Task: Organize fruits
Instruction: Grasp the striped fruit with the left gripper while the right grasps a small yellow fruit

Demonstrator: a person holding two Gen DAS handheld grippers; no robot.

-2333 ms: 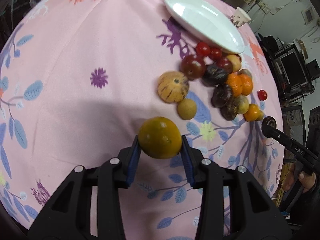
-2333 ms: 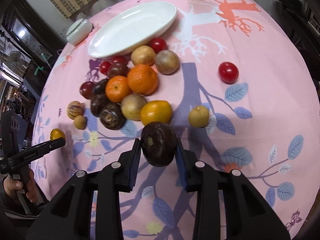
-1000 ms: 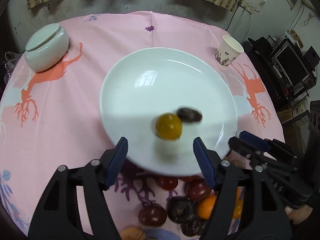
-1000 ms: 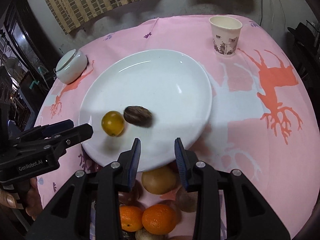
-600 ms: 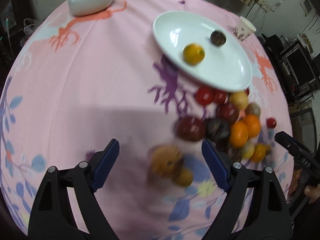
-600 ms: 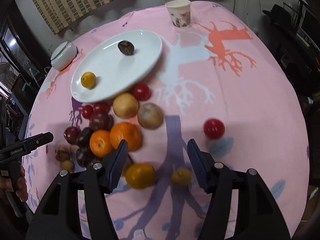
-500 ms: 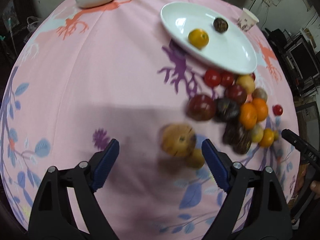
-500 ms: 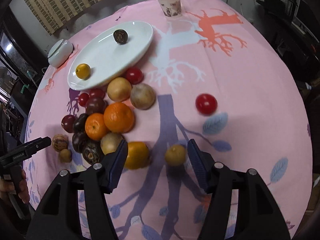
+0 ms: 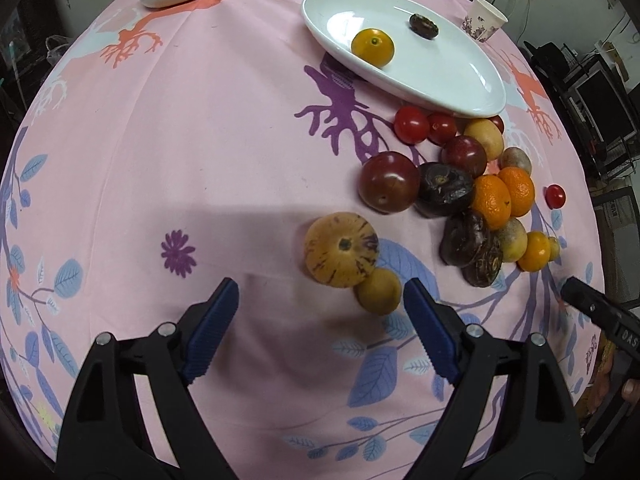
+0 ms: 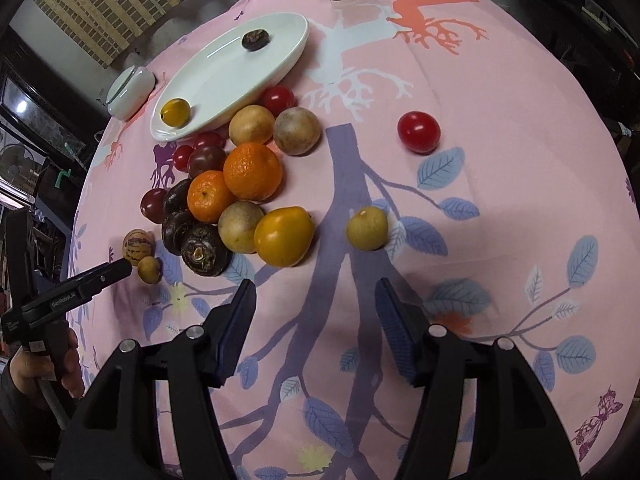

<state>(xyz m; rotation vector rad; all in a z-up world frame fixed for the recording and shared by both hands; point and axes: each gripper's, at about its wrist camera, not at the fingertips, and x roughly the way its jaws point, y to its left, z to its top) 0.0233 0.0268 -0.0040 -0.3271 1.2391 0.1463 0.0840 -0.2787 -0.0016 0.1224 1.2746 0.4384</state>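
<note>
Both the left tongs [image 9: 320, 312] and right tongs [image 10: 316, 316] stand spread and empty at the bottom of their frames, the fruit pile [image 10: 240, 196] mid-left on the worktop below the white plate [image 10: 216, 76].

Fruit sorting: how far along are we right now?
Done: a yellow fruit and a dark fruit lie on the white plate. In hand: nothing; left gripper and right gripper are open. Left: the pile on the cloth.
</note>
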